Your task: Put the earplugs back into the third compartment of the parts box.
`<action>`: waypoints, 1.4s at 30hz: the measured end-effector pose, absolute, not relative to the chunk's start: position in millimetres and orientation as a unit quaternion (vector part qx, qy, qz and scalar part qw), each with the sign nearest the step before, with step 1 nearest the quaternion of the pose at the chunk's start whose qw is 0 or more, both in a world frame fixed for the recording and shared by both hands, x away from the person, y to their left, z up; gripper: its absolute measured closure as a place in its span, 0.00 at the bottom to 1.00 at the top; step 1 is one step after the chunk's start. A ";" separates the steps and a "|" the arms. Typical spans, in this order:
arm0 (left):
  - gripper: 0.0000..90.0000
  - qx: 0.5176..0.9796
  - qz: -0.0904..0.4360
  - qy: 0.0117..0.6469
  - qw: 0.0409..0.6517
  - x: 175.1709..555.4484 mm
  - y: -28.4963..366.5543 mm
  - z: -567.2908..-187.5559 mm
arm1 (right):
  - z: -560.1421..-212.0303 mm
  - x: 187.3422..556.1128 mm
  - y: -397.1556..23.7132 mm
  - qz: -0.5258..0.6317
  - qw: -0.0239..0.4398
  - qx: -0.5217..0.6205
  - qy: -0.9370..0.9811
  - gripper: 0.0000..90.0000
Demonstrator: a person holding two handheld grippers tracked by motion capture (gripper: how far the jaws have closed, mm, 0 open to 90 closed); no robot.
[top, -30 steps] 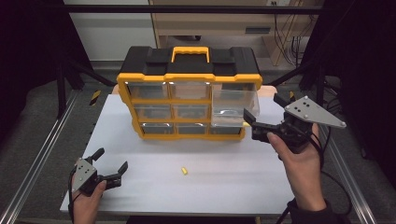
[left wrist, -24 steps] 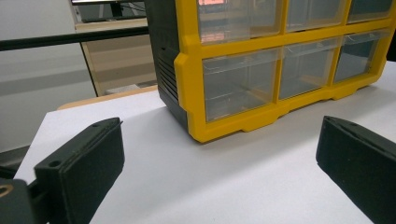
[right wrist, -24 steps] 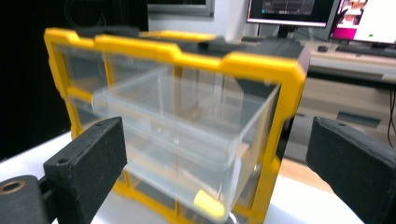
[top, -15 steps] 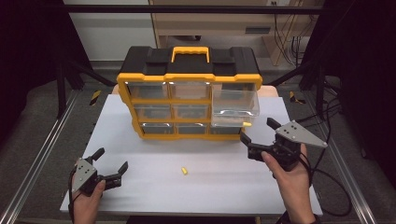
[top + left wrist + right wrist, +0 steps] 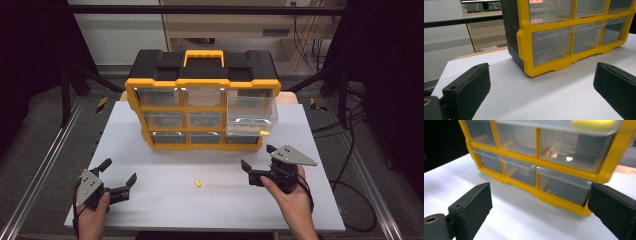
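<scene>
The right tool (image 5: 258, 165) has been drawn back from the organiser (image 5: 201, 102) and lowered over the worktop (image 5: 150, 210), jaws released, leaving its drawer (image 5: 251, 114) pulled out, so the small yellow piece (image 5: 197, 183), perhaps a plug, in front of the organiser seems next, while the left tool (image 5: 119, 177) rests released.
</scene>
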State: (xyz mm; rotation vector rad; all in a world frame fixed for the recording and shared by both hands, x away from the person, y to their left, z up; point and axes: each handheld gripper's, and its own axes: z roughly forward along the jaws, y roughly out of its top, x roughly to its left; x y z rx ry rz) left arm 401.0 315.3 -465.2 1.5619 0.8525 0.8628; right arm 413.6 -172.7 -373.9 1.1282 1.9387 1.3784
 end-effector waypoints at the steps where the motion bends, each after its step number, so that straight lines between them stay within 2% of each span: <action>1: 0.01 0.660 0.364 0.360 0.550 401.0 315.4 -465.2 | -375.1 413.9 -170.5 0.506 0.249 0.413 0.715 0.07; 42: 0.01 0.658 0.364 0.361 0.551 400.9 315.7 -465.2 | -422.0 430.6 -87.4 0.415 0.170 0.373 0.812 0.07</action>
